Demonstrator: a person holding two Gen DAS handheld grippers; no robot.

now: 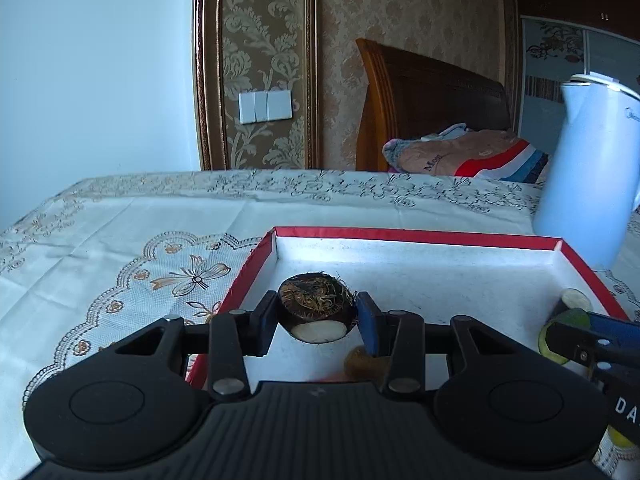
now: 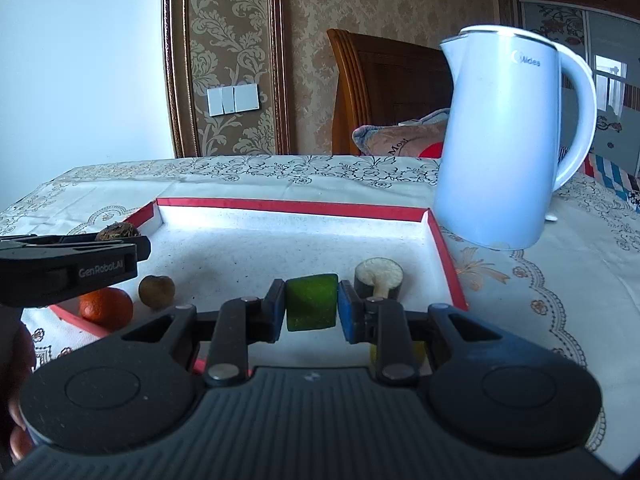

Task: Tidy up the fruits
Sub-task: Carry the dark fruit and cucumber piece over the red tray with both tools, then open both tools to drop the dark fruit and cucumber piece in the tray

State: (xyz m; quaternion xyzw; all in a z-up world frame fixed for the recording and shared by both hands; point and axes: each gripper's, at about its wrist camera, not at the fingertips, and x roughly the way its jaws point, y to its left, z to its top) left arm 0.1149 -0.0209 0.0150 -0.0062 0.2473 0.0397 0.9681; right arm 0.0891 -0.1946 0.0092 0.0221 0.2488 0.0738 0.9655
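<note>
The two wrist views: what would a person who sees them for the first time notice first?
Most striking are the two loaded tongs over the red-rimmed tray: the left tongs grip a dark hairy fruit with a white cut face, and the right tongs grip a green fruit piece. Next comes the tall white kettle, standing on the tablecloth just beyond the tray's far right corner.

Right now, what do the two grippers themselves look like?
Both match: black ribbed plastic bodies with round side housings, silver pivot pins, and blue-padded fingers. The left gripper carries white "GenRoboLAI" lettering on its side; the right gripper shows "DA" lettering. No cables visible.
</note>
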